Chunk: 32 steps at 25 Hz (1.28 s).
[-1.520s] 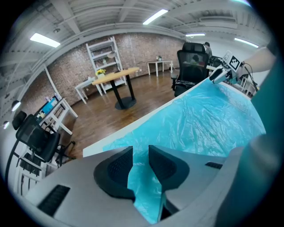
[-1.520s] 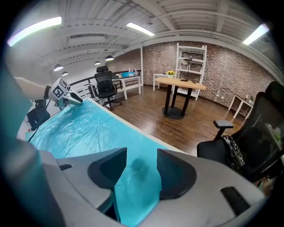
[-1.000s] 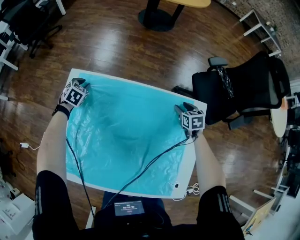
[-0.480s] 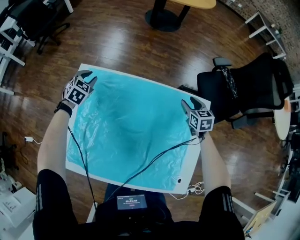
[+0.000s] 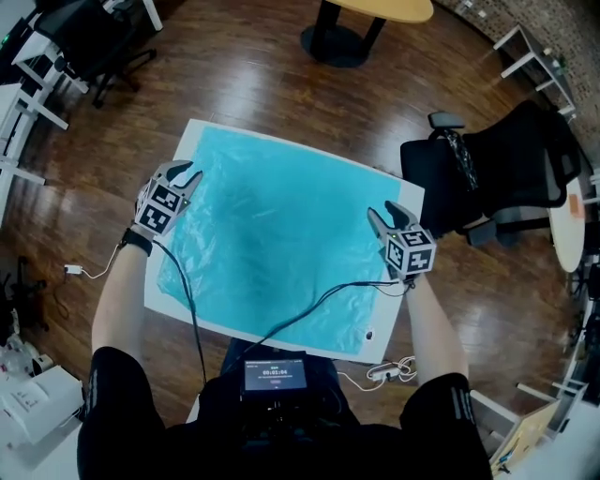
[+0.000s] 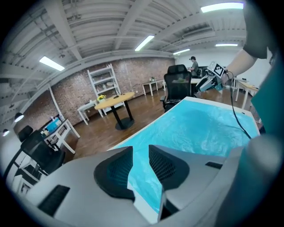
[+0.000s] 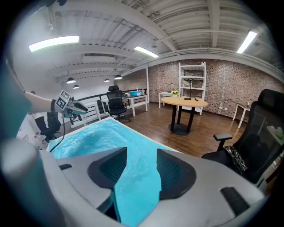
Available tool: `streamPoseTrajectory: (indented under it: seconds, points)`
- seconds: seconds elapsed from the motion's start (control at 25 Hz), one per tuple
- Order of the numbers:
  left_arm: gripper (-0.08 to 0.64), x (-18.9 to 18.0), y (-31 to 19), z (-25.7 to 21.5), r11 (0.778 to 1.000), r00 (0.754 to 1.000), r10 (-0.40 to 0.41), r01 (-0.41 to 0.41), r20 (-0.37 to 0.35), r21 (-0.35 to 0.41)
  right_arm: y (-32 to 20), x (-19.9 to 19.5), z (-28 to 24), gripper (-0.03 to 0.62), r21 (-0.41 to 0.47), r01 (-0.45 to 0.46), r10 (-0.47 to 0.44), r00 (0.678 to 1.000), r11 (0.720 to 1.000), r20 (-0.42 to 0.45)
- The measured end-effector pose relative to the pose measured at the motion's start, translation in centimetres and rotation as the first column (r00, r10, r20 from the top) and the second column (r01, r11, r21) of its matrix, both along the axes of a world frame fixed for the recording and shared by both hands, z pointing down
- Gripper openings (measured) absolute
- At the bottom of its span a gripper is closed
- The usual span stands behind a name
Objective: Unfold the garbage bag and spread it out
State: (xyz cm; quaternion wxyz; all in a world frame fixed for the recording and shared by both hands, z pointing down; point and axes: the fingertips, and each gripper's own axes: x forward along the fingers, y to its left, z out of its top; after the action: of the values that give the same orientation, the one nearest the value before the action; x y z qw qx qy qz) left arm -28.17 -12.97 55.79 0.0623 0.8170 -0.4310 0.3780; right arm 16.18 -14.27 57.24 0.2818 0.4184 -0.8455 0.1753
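Over one white table (image 5: pixel 199 131) in a brick-walled office, a person works a single cyan garbage bag (image 5: pixel 281 234) with two handheld grippers. The bag lies opened across almost the whole tabletop, its film rumpled, with only narrow strips of white showing along the edges. The left gripper (image 5: pixel 187 172) is at the table's left edge and the right gripper (image 5: pixel 382 212) at its right edge. Each pinches a fold of the bag's rim between its two jaws (in both gripper views the film runs up between the pads). Two black cables (image 5: pixel 319 305), one from each gripper, trail over the bag toward the near edge. One black office chair (image 5: pixel 506 169) stands just beside the table's far right corner, and one round wooden table (image 5: pixel 375 9) stands well beyond the far edge.
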Motion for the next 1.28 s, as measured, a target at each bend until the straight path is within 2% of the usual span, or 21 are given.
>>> streamPoseTrajectory:
  seconds: [0.12,0.36,0.64,1.08,1.28]
  points:
    - [0.107,-0.8,4.0,-0.3,1.0,1.0,-0.003,0.003,-0.007,-0.011,3.3,-1.0,-0.7,0.247,-0.009,0.012,-0.012,1.0,1.0,0.003]
    - [0.107,-2.9,10.3,-0.9,0.998,0.998,-0.049,0.048,-0.046,-0.027,8.8,-1.3,-1.8,0.247,-0.033,-0.026,0.027,0.999,0.999,0.021]
    - [0.107,-5.2,17.7,0.3,0.994,0.997,-0.07,0.067,-0.028,-0.086,14.6,-2.0,-2.9,0.245,-0.046,-0.084,0.085,0.996,0.995,0.038]
    - [0.107,-4.1,26.2,6.0,0.966,0.996,-0.091,0.086,-0.008,-0.246,21.7,-2.9,0.1,0.244,-0.144,-0.121,0.137,0.985,0.982,0.107]
    - [0.107,-3.9,28.4,5.8,0.96,0.994,-0.108,0.106,0.008,-0.259,24.6,-2.3,0.1,0.244,-0.137,-0.133,0.152,0.979,0.982,0.135]
